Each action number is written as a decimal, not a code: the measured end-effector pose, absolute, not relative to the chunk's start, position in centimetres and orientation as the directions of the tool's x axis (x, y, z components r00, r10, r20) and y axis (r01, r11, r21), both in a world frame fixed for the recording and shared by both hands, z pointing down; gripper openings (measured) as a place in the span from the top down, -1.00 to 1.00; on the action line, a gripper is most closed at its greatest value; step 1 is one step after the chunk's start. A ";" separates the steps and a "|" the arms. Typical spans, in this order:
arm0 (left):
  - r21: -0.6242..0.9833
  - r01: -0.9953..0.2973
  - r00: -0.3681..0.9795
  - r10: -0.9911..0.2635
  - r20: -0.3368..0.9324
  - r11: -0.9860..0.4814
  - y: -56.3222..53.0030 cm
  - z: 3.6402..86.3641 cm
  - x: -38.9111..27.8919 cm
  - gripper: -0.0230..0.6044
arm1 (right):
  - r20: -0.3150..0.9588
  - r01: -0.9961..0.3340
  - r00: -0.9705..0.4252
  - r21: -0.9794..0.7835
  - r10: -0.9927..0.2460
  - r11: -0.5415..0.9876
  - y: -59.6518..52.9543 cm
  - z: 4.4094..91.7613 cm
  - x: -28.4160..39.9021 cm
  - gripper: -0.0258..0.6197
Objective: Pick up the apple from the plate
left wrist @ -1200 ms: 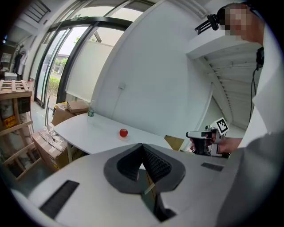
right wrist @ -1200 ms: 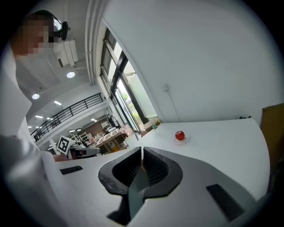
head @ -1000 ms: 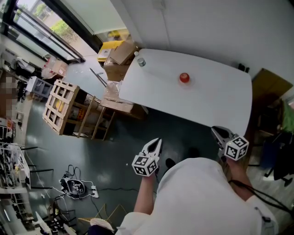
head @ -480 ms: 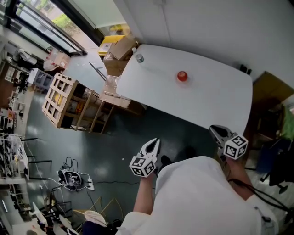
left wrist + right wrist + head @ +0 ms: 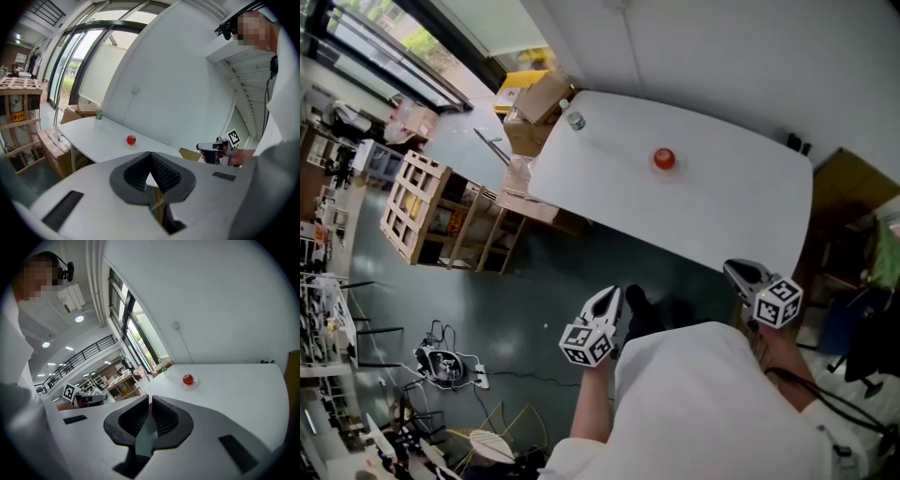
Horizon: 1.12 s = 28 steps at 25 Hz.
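A red apple (image 5: 664,157) sits on a small pale plate (image 5: 664,170) toward the far side of the white table (image 5: 722,216). The left gripper view shows the apple (image 5: 131,139) far ahead, as does the right gripper view, apple (image 5: 188,378) on plate (image 5: 193,383). My left gripper (image 5: 614,293) hangs over the dark floor, short of the table's near edge, jaws shut and empty (image 5: 150,155). My right gripper (image 5: 731,268) floats by the table's near right corner, jaws also shut on nothing (image 5: 150,400).
A small bottle (image 5: 575,119) stands at the table's far left corner. Cardboard boxes (image 5: 539,98) and wooden crates (image 5: 417,211) crowd the floor left of the table. Cables (image 5: 441,361) lie on the floor near left. A brown box (image 5: 848,183) stands right of the table.
Both grippers have drifted a little left and lower in the head view, jaws unchanged. The table and apple sit slightly further left and up in the picture.
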<state>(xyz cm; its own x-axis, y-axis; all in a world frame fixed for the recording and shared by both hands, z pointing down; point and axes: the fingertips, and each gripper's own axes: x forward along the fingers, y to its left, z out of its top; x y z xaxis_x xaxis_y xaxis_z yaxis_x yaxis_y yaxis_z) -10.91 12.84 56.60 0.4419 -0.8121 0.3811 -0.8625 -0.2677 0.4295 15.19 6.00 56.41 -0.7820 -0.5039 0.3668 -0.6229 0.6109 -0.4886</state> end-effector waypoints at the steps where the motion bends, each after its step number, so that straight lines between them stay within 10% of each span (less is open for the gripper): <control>1: 0.428 -0.861 0.446 -0.811 0.379 -0.273 12.3 56.5 -11.0 0.92 | 0.367 -0.626 -0.779 -0.490 -0.508 0.606 5.8 56.4 15.1 0.78; 28: 0.438 -0.702 0.711 -0.585 0.390 -0.562 -6.4 58.1 -18.4 0.92 | 0.373 -0.788 -0.562 -0.513 -0.738 0.340 -2.8 56.5 7.2 0.78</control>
